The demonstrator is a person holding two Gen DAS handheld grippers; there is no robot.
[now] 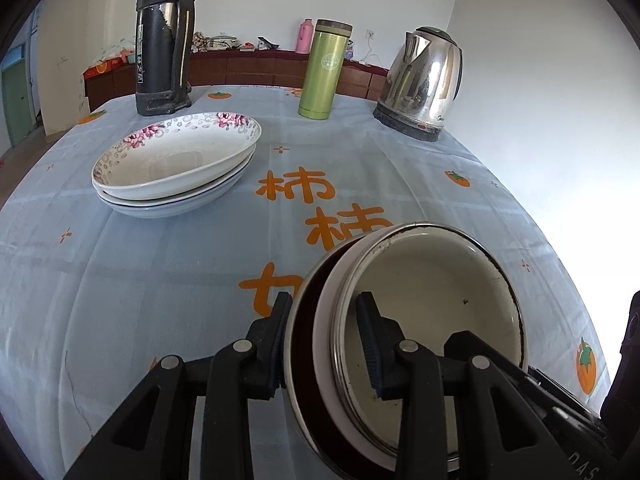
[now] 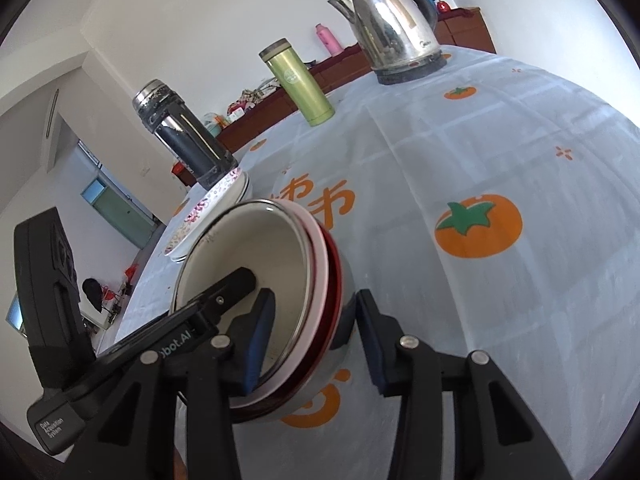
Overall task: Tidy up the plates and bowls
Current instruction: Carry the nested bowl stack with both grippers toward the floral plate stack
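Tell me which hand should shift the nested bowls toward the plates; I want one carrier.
Left, probably: the left gripper pinches the nested bowls at the rim nearer the plates; the right gripper sits opposite.

Black flask's (image 1: 166, 36) top cut off

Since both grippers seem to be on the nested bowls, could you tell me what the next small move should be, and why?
Probably lower the nested bowls level onto the tablecloth. The left gripper and right gripper each clamp a side of the rim, the bowls are tilted, and the stacked plates already sit apart, leaving bare cloth below.
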